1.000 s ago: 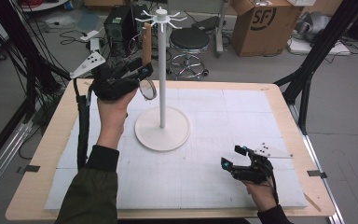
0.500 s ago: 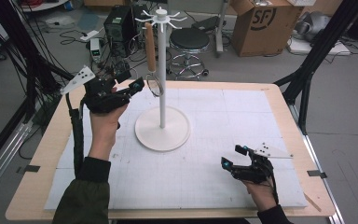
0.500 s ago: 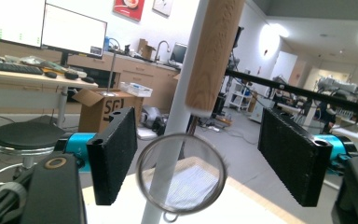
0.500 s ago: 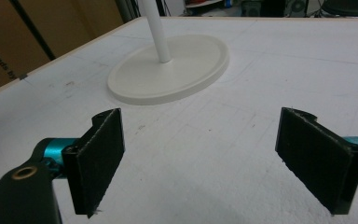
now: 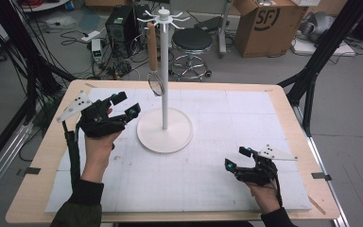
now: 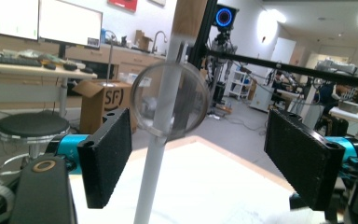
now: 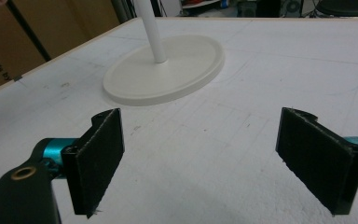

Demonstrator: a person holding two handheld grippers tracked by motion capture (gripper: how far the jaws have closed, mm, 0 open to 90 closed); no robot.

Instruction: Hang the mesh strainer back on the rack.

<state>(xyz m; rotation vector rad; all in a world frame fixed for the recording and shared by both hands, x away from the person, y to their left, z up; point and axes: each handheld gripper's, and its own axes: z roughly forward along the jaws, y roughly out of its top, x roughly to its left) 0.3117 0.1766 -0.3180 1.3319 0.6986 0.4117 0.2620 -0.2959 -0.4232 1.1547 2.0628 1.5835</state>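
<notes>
Magnifying glass hangs by its wooden handle from the white stand on the desk. My left tongs have just been opening, empty, near it. My right tongs are spread, well apart.

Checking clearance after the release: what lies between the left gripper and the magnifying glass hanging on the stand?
Nothing: in the high view the left gripper, jaws just opened and empty, sits apart from the magnifying glass, with bare mat beneath the gap.
</notes>
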